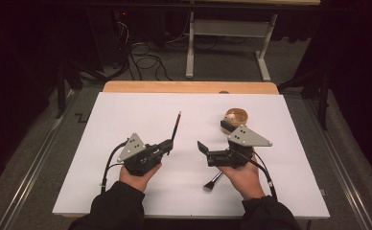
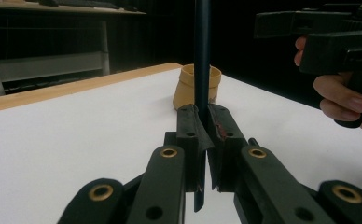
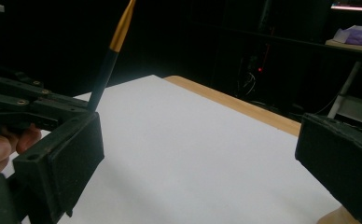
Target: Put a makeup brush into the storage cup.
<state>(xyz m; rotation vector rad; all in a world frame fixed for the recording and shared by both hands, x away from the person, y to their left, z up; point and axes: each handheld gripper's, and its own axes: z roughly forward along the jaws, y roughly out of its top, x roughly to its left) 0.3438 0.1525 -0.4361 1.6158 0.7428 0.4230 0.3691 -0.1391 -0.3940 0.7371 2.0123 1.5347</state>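
My left gripper (image 1: 168, 145) is shut on a thin dark brush handle (image 1: 175, 128) that slants up and away from its jaws over the white table sheet (image 1: 126, 115). The left gripper view has the handle (image 2: 201, 46) standing upright between the closed jaws. A gold ferrule (image 3: 123, 25) on the handle catches light in the right gripper view. My right gripper (image 1: 214, 136) is wide open with nothing between its pads (image 3: 58, 163). A tan wooden cup (image 1: 236, 116) sits just beyond it.
A short makeup brush (image 1: 213, 181) lies on the sheet under my right hand (image 1: 241, 178). The table's wooden edge (image 1: 189, 86) runs along the far side. Beyond it are table legs (image 1: 190, 48) and cables (image 1: 145, 60) on the floor.
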